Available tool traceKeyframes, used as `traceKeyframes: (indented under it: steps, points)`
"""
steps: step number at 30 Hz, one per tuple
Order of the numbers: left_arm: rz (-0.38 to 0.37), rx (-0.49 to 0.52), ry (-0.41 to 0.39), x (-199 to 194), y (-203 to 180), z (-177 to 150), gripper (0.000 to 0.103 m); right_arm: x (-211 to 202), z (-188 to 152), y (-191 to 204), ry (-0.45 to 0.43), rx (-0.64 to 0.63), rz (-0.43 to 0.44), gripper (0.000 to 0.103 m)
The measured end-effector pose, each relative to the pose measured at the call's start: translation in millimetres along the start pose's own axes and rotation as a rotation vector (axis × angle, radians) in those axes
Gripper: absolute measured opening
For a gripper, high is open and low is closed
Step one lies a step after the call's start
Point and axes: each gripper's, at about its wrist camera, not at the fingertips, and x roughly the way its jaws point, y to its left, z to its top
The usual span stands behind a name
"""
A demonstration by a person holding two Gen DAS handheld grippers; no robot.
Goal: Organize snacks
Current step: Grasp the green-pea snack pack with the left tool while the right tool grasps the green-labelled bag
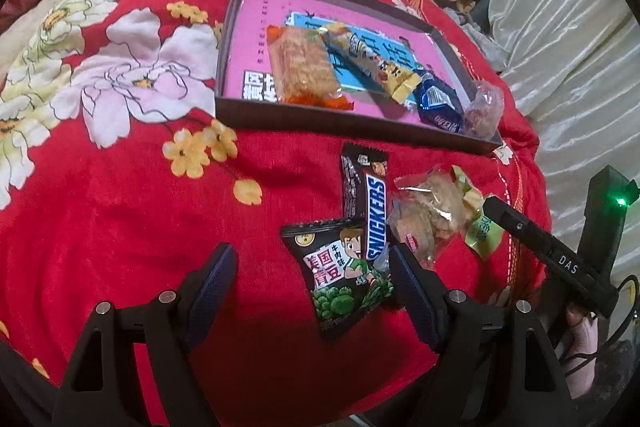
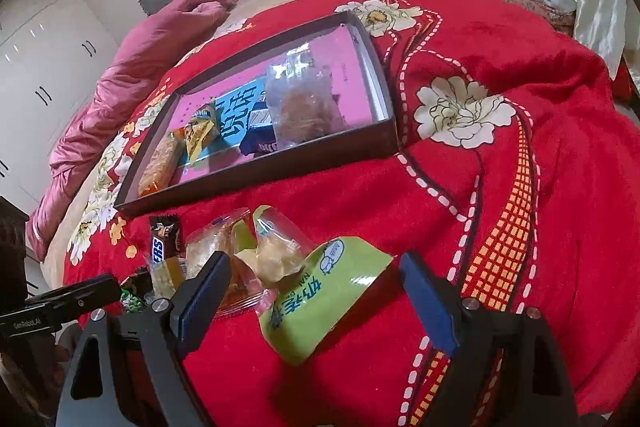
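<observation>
**Snack sorting: both grippers open above loose packets**

Red floral blanket (image 1: 120,227): covers the bed and carries all items.

Shallow box (image 2: 256,175): lies flat on the blanket, beyond the loose packets. It holds an orange-ended biscuit pack (image 1: 304,67), a yellow bar (image 1: 376,63), a blue Oreo pack (image 1: 438,103) and a clear-wrapped pastry (image 2: 300,107). The yellow bar runs diagonally across the box floor.

Loose packets, near the box's front wall:
- Green milk-candy packet (image 2: 320,303): long axis diagonal, printed end toward the camera.
- Snickers bar (image 1: 374,211): long axis runs toward the box; its near end overlaps the green-pea packet (image 1: 340,279).
- Clear cracker packets (image 1: 424,215): just beside the Snickers bar.

Left gripper (image 1: 312,287): jaws wide, holding nothing, with the green-pea packet between the fingers.

Right gripper (image 2: 316,307): jaws wide, holding nothing, straddling the green milk-candy packet.
</observation>
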Motion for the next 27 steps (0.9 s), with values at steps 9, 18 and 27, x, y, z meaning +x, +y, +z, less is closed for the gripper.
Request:
traceKeyframes:
  steps: [9, 18, 27]
  points:
    - [-0.006, 0.008, 0.017, 6, -4, -3, 0.08, 10, 1, 9, 0.021, -0.014, 0.066, 0.068]
    - [-0.024, 0.001, 0.021, 9, -3, -3, 0.08, 24, 2, 25, 0.028, -0.125, 0.025, 0.05]
    - [-0.05, -0.039, 0.027, 16, 2, -2, 0.074, 35, 4, 47, 0.011, -0.309, -0.05, 0.034]
